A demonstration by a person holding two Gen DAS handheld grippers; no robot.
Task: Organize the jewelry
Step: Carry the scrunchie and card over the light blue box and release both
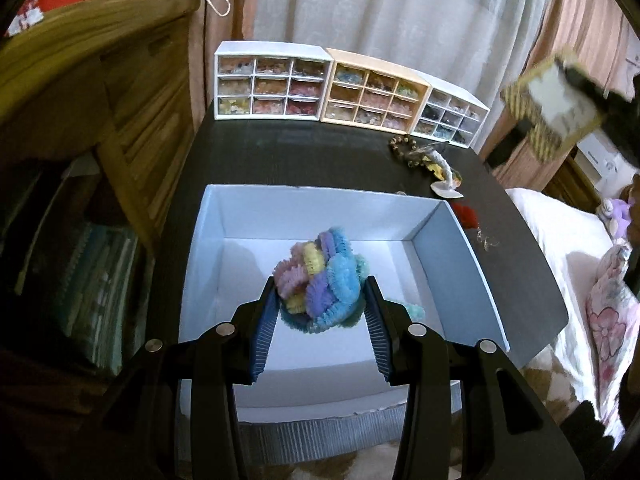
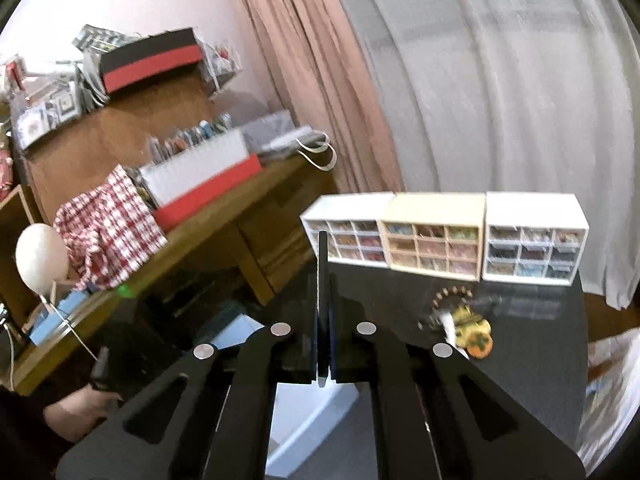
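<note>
**Me:** Pastel and fuzzy, that bundle of hair ties (image 1: 320, 278) fills the lower middle of my left view. My left tool (image 1: 322, 300) has its ribbed blue pads pressed against both sides of it, closed only as far as the springy coils allow, and it hangs over the white box (image 1: 452, 256).

**Her:** Why hold it there?

**Me:** I'd say the box is the catch-all, so soft bulky things go in as one lump. Its walls are smooth matte card, the floor plain white. One pale green tie (image 1: 416, 312) lies inside, low and right of the bundle.

**Her:** And behind?

**Me:** Three little drawer cabinets (image 1: 344, 88) stand in a row at the far edge of the black desk (image 1: 280, 152), clear fronts showing bead-like colours. A beaded bracelet (image 1: 402, 144) and some trinkets lie loose right of centre.

**Her:** Your other view?

**Me:** My right tool (image 2: 322, 312) is pinched tight on a thin dark flat card (image 2: 322, 264), edge-on at centre frame, so I can't tell what it is. The cabinets sit upper right, the bracelet and an orange-and-yellow charm (image 2: 474, 334) below them, still unsorted.
</note>
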